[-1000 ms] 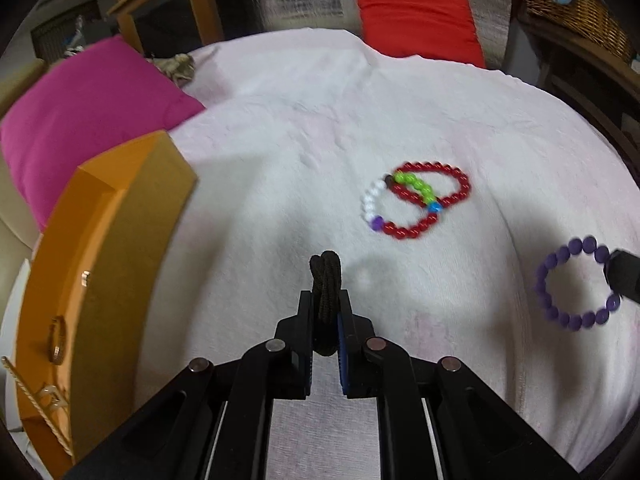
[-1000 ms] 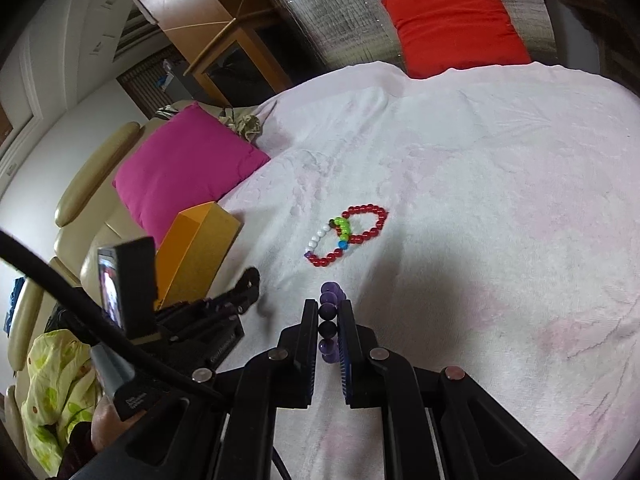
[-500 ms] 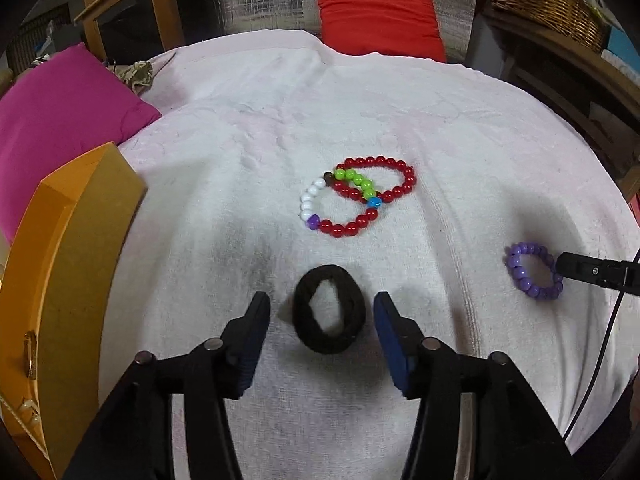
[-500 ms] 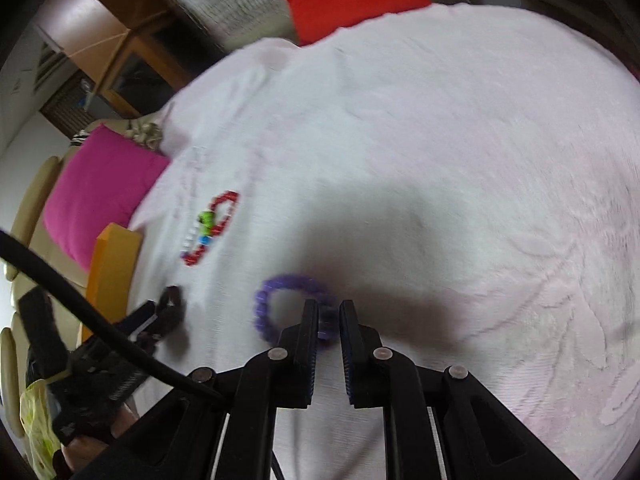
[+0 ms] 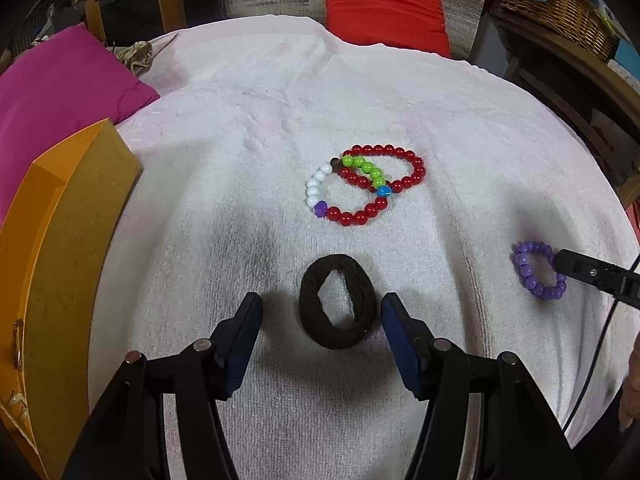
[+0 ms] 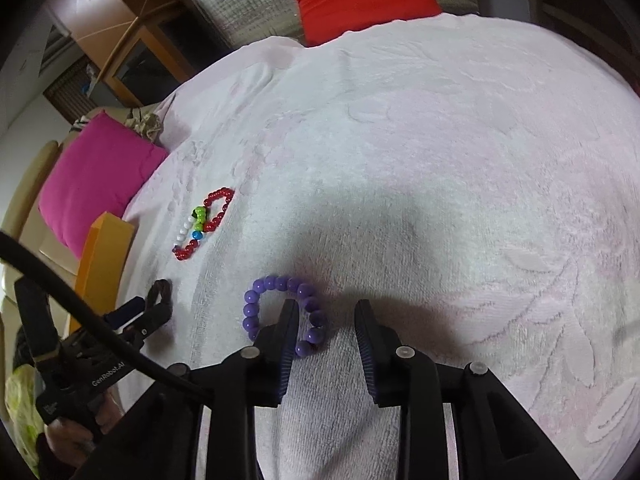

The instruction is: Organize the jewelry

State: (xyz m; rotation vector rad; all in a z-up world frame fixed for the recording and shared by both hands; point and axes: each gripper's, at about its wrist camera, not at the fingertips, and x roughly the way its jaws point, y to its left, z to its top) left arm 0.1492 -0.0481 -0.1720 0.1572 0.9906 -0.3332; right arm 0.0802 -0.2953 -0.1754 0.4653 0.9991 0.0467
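Note:
A black hair tie (image 5: 338, 308) lies flat on the white towel (image 5: 240, 200), between the fingers of my open left gripper (image 5: 322, 312), and neither pad touches it. Beyond it, a red bead bracelet (image 5: 412, 164) overlaps a mixed red, white and green one (image 5: 348, 216). Over a purple bead bracelet (image 6: 250, 308) on the towel, the jaws of my right gripper (image 6: 326, 312) are opening. Its left finger (image 6: 288, 320) covers the ring's middle, the ring's right arc sits in the gap, and the pads do not press it. The purple bracelet (image 5: 538, 270) also shows at the right in the left wrist view.
An orange box (image 5: 60, 240) stands at the towel's left edge, with small items at its near end. A pink cushion (image 5: 60, 88) lies behind it and a red cushion (image 5: 384, 8) at the far side. A wicker basket (image 5: 560, 4) sits on wooden furniture, far right.
My left gripper opened and let go of the black hair tie, which now lies flat. My right gripper came down with the purple bracelet onto the towel and its jaws have parted.

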